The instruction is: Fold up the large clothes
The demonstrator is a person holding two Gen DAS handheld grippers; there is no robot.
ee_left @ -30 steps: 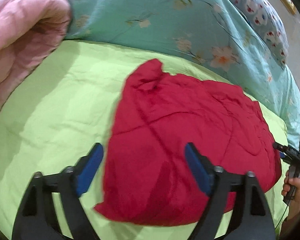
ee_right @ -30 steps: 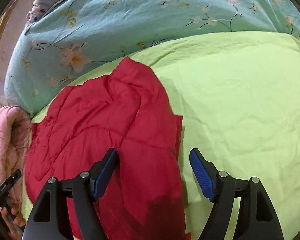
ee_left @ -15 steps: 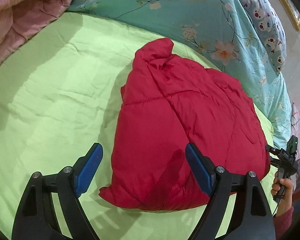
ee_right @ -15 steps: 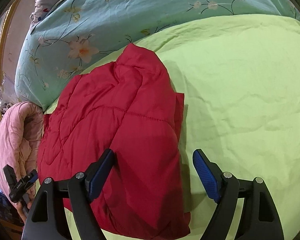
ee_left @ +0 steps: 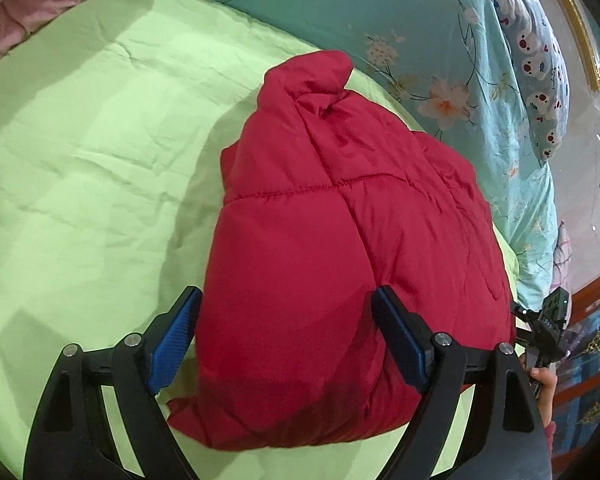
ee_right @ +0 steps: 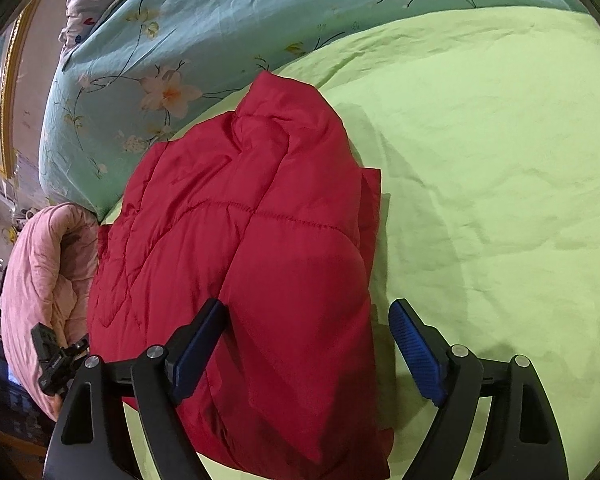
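Folded red quilted puffer jacket (ee_left: pixel 340 248) lies on lime-green bed sheet (ee_left: pixel 80 160), beside teal floral duvet (ee_left: pixel 380 12). Left gripper (ee_left: pixel 286 336) jaws apart and opening, over jacket's near edge, not pinching. Right gripper (ee_right: pixel 308 344) likewise, opening, astride jacket's right edge. Only right view shows pink quilted bundle (ee_right: pixel 40 272) beside jacket; left view shows person's hand (ee_left: pixel 544 384).

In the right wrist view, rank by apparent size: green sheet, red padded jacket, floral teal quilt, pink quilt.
1. Green sheet
2. Red padded jacket, though it lies nearer the camera
3. Floral teal quilt
4. Pink quilt, partly cut off at the frame edge
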